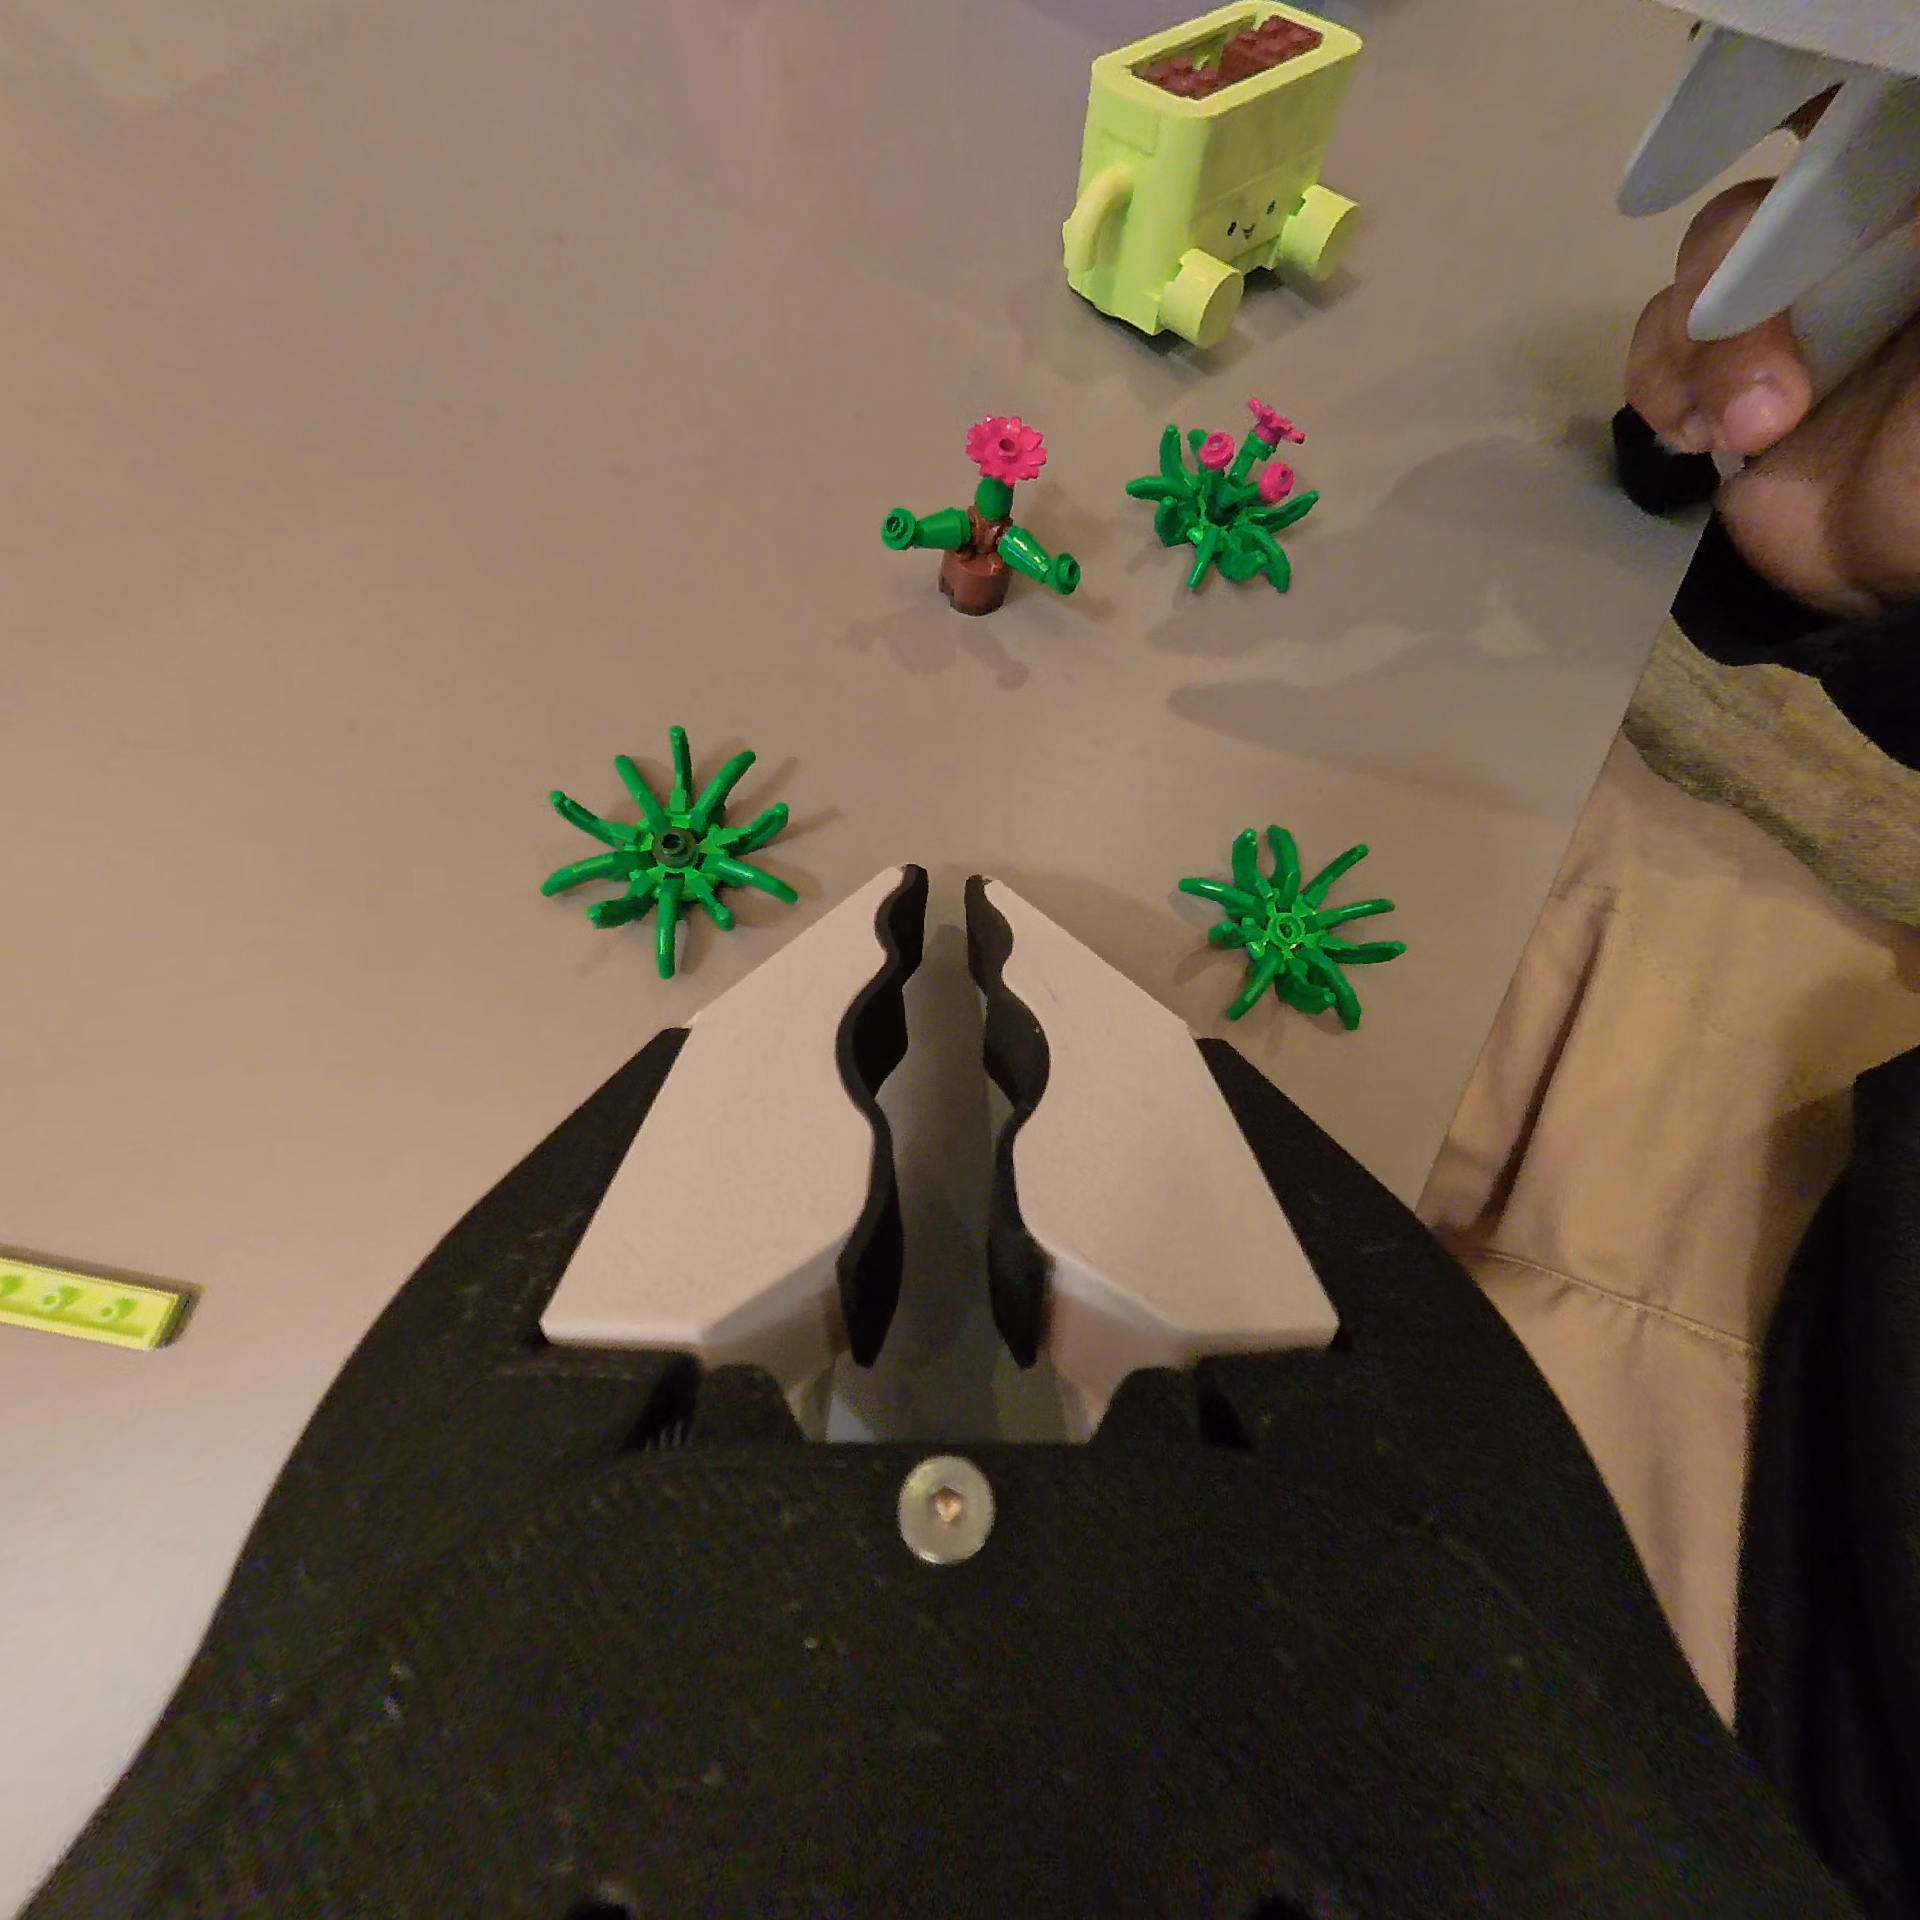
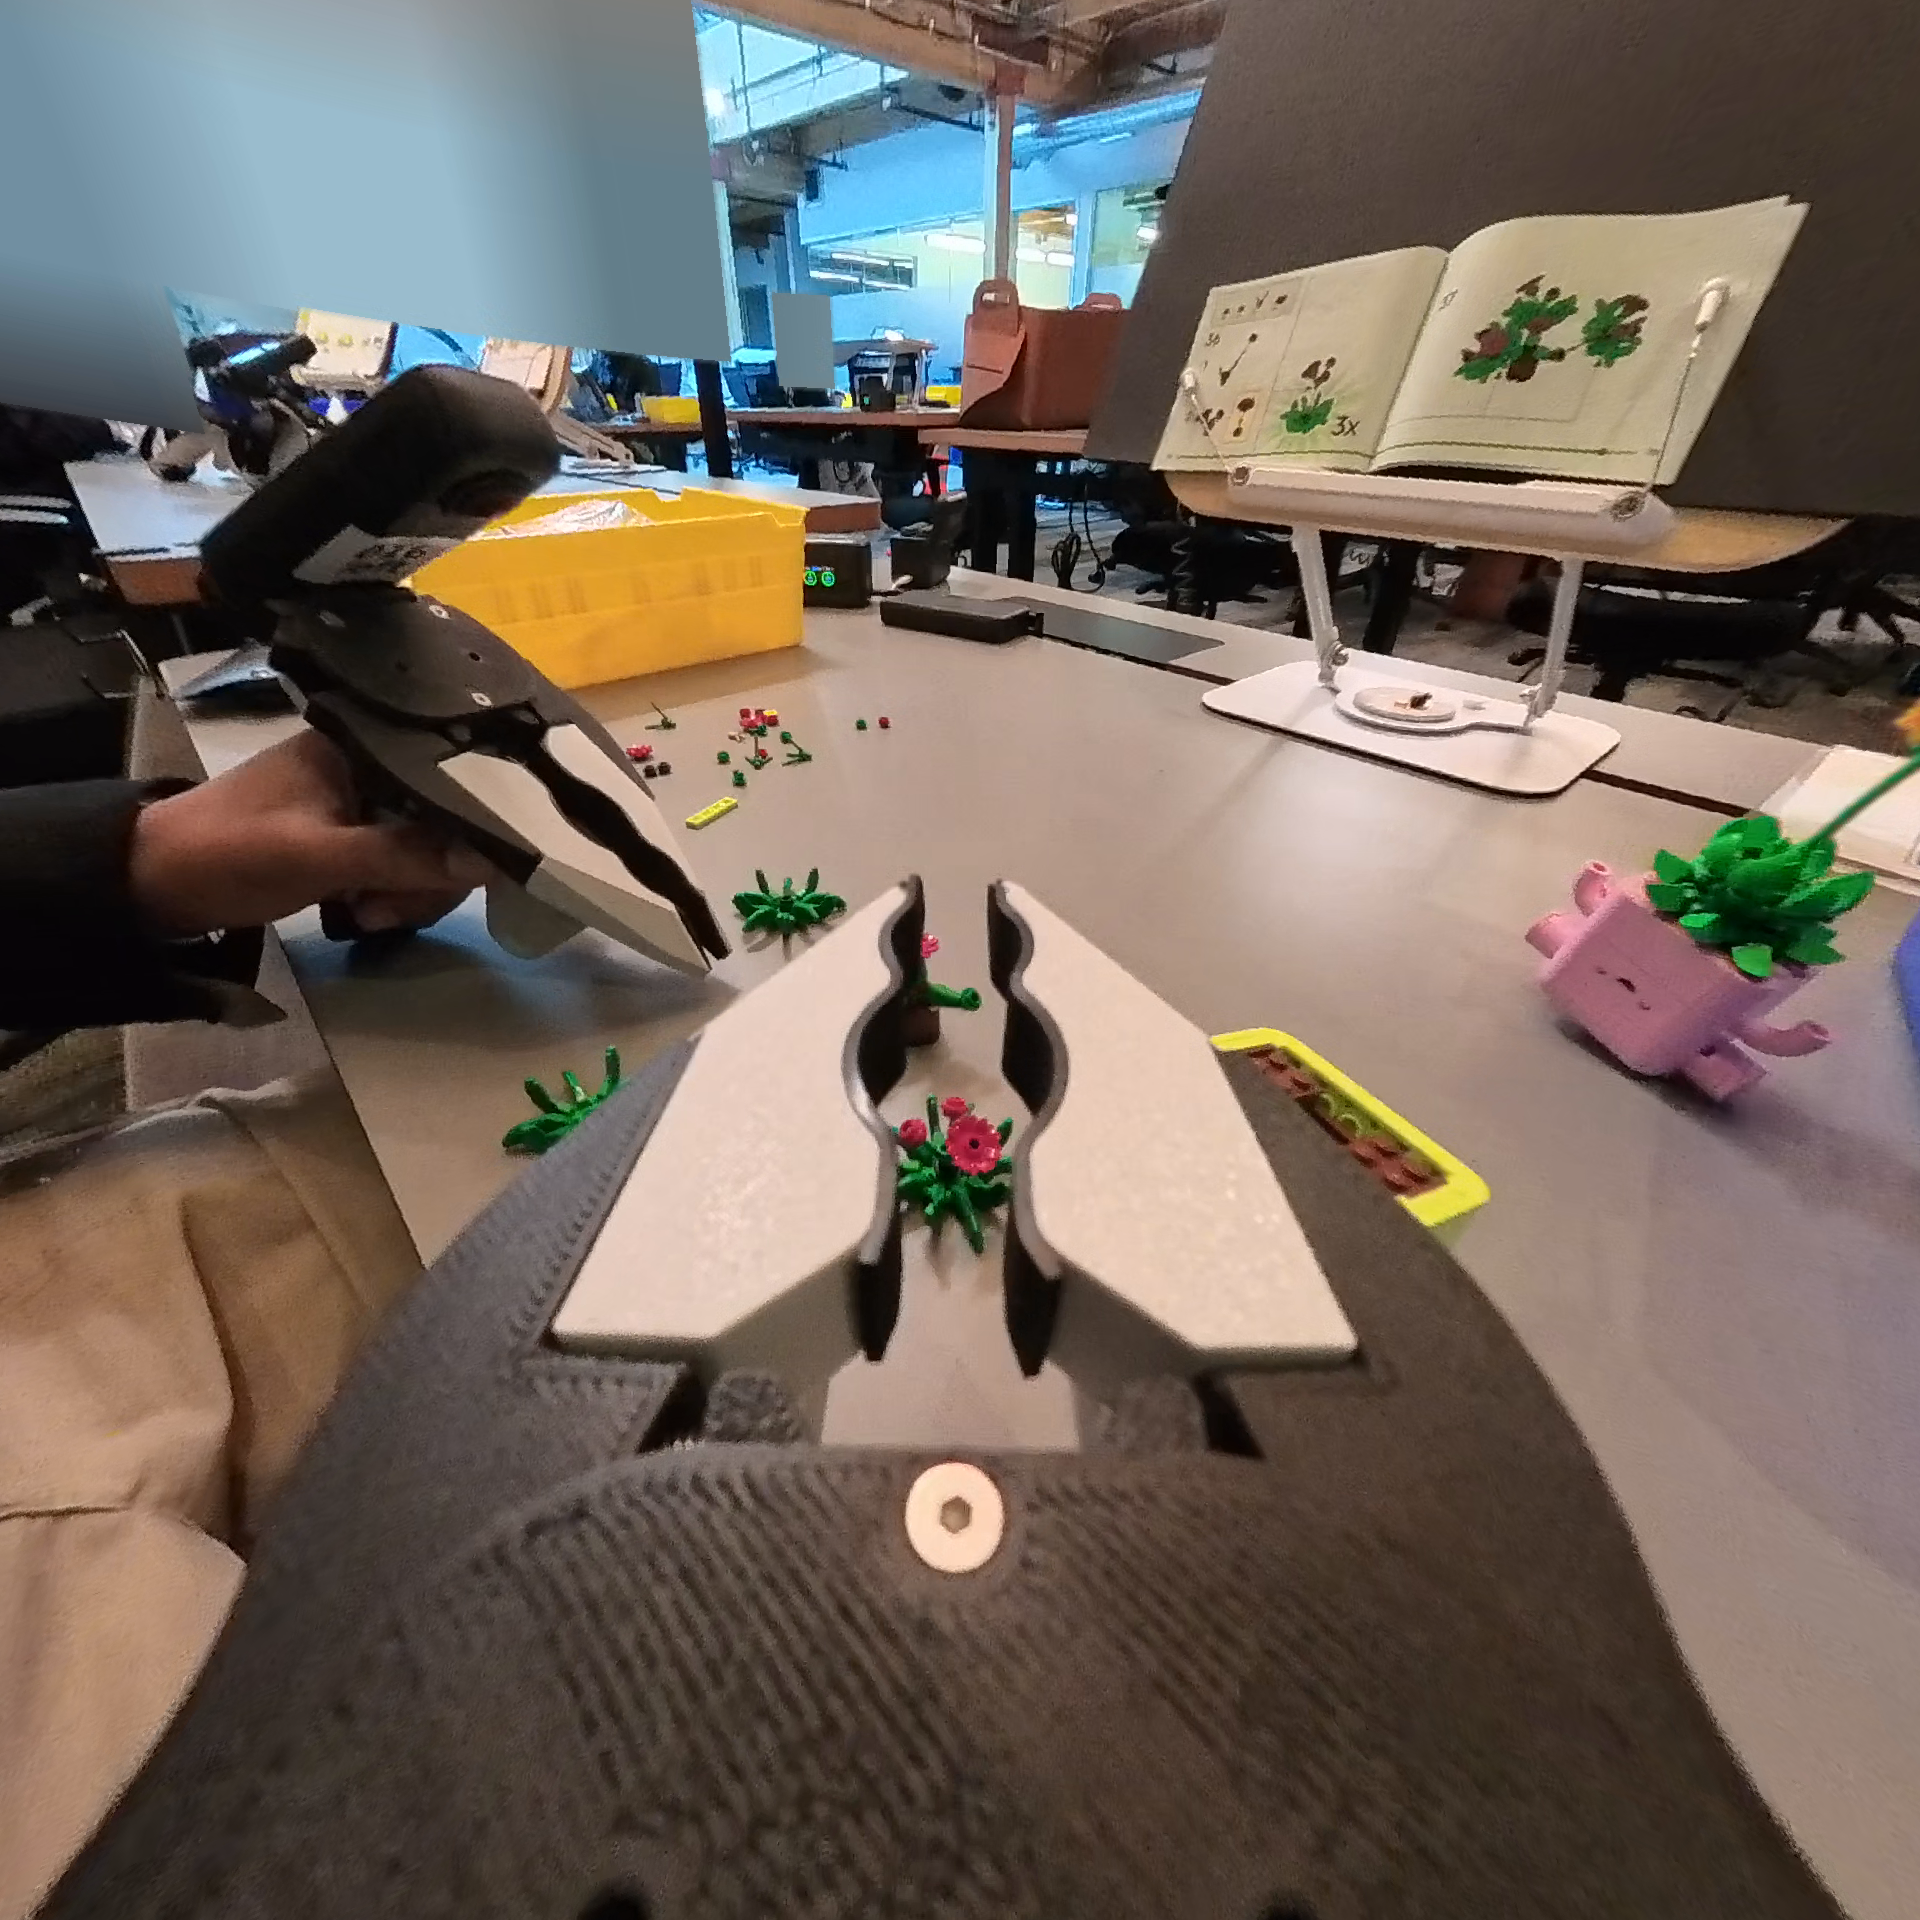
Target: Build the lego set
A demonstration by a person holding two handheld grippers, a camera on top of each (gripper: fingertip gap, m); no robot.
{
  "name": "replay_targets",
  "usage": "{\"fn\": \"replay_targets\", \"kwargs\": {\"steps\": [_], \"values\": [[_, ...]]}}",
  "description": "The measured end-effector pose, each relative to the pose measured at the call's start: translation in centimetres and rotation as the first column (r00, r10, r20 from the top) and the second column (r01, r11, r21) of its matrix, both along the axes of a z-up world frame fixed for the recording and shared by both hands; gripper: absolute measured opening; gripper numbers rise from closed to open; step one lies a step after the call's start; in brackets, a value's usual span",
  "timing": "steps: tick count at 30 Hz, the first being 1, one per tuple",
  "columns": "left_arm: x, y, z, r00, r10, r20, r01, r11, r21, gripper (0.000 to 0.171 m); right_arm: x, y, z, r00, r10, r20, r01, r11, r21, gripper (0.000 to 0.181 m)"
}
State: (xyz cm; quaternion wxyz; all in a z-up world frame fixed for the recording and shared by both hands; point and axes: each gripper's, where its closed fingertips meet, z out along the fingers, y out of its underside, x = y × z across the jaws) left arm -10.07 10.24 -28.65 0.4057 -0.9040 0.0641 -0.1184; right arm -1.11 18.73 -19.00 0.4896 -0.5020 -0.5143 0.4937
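A lime green pot (image 1: 1216,166) with a face, wheels and a brown top stands at the far side. In front of it are a pink flower on a brown stem base (image 1: 987,520) and a leafy plant with pink blooms (image 1: 1226,499). Two green leaf rosettes lie nearer, one on the left (image 1: 670,847) and one on the right (image 1: 1288,925). My left gripper (image 1: 948,881) is shut and empty, hovering between the rosettes. My right gripper (image 2: 956,886) is slightly open and empty, above the leafy plant (image 2: 956,1153), with the pot's rim (image 2: 1351,1122) just to its right.
A lime plate (image 1: 94,1304) lies at the left. A pink pot with a plant (image 2: 1683,956), an instruction booklet on a stand (image 2: 1455,343), a yellow bin (image 2: 623,582) and several loose pieces (image 2: 758,738) sit farther off. The table edge (image 1: 1558,935) runs along my lap. My hands' fingertips stand some 15 centimeters from each other. The lime green pot (image 1: 1216,166) sits 8 centimeters or so from the ends of my right fingers.
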Motion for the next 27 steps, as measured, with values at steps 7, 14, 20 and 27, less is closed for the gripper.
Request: {"fn": "replay_targets", "kwargs": {"steps": [7, 14, 20, 27], "values": [[0.0, 0.0, -0.3, 1.000, -0.001, 0.002, 0.001, 1.000, -0.020, 0.008, -0.1, 0.1, -0.1, 1.000, 0.019, 0.006, -0.018, 0.999, -0.029, 0.012], [0.3, 0.0, -0.9, 0.998, -0.019, -0.068, 0.016, 0.999, -0.044, 0.008, -0.2, 0.2, -0.2, 1.000, 0.018, 0.017, -0.017, 0.999, -0.041, 0.015], [0.2, 0.0, -0.7, 0.999, -0.013, -0.039, 0.012, 0.999, -0.037, 0.008, -0.3, 0.1, -0.4, 0.999, 0.034, 0.031, -0.033, 0.998, -0.048, 0.016], [0.4, -0.4, 0.5, 0.999, -0.038, 0.012, 0.038, 0.999, 0.026, 0.000, -0.3, 0.0, -0.4, 0.999, 0.036, 0.029, -0.035, 0.998, -0.045, 0.016]]}}
